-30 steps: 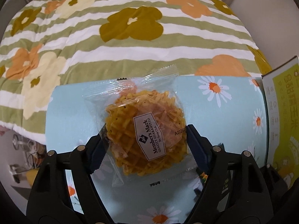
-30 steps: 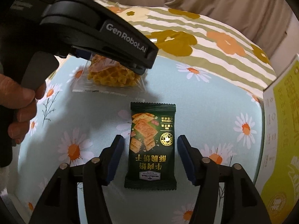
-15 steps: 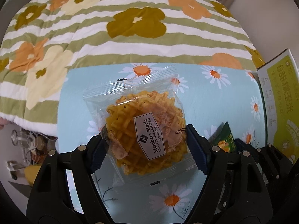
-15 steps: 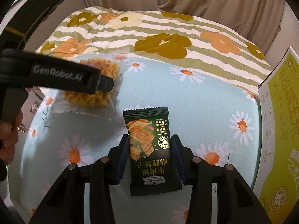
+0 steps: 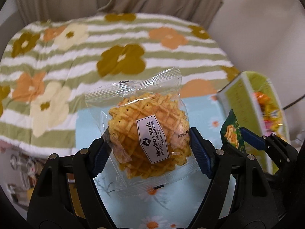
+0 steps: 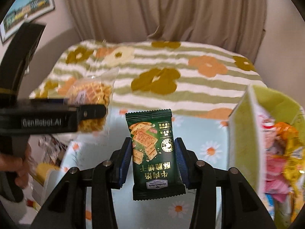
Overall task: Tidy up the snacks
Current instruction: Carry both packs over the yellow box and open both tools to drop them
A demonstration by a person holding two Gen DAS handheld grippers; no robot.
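My left gripper (image 5: 147, 148) is shut on a clear packet of golden waffle crisps (image 5: 146, 131) with a white label, held in the air above the daisy-print cloth (image 5: 198, 110). My right gripper (image 6: 153, 162) is shut on a dark green cracker packet (image 6: 152, 148), also lifted off the cloth. In the right wrist view the left gripper (image 6: 89, 112) with its waffle packet (image 6: 91, 95) hangs at the left. In the left wrist view the green packet (image 5: 231, 133) and a right fingertip (image 5: 251, 137) show at the right.
A yellow-green box (image 6: 246, 126) stands open at the right with several bright snack packets (image 6: 280, 143) inside; it also shows in the left wrist view (image 5: 247, 95). A striped flowered blanket (image 6: 171, 72) lies behind the cloth. A person's hand (image 6: 13, 164) grips the left tool.
The right gripper closed on the green packet. Both grippers rose off the cloth with their packets, and the open box top came into view.
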